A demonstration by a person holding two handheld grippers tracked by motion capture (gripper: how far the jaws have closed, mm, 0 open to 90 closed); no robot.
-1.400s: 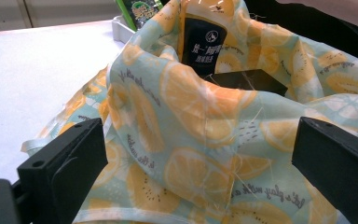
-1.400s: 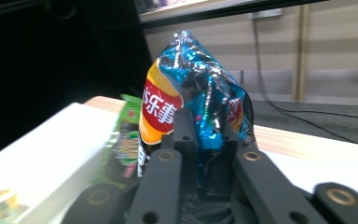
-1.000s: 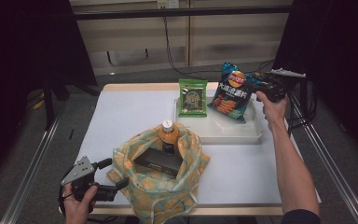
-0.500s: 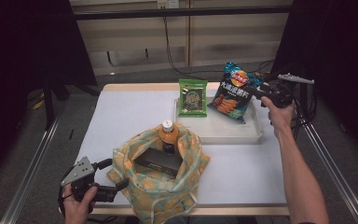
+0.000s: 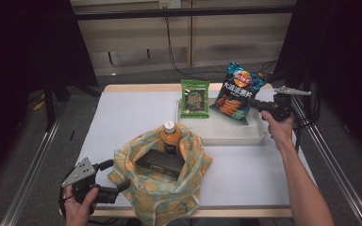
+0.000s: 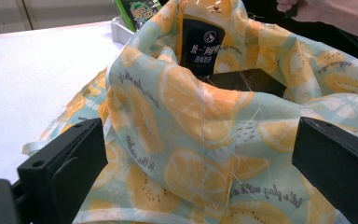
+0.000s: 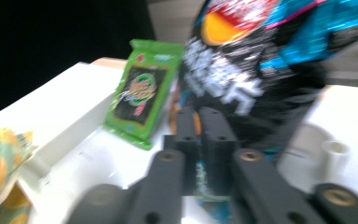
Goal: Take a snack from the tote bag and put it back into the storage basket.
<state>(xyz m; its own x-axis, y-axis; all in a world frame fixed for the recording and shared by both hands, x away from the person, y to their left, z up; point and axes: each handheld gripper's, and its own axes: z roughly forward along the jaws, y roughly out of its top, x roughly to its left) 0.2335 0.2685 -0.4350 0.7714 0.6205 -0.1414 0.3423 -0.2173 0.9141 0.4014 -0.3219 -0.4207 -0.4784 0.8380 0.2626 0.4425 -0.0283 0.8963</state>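
My right claw [image 5: 257, 104] has just closed on the chips [image 5: 235, 92]; I should lift clear of the tray [image 5: 226, 136] towards the bag [image 5: 169, 188], left claw [image 5: 118, 176] open beside it.

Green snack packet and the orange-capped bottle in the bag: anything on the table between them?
Between the flat green snack packet and the orange-capped bottle runs the white tray's front-left rim, then bare white table, in the high view.

Dim rm, white table [image 5: 122, 113], grey floor [image 5: 37, 155]

White table [image 5: 122, 117]: tray [image 5: 226, 136], fabric bag [image 5: 169, 193]
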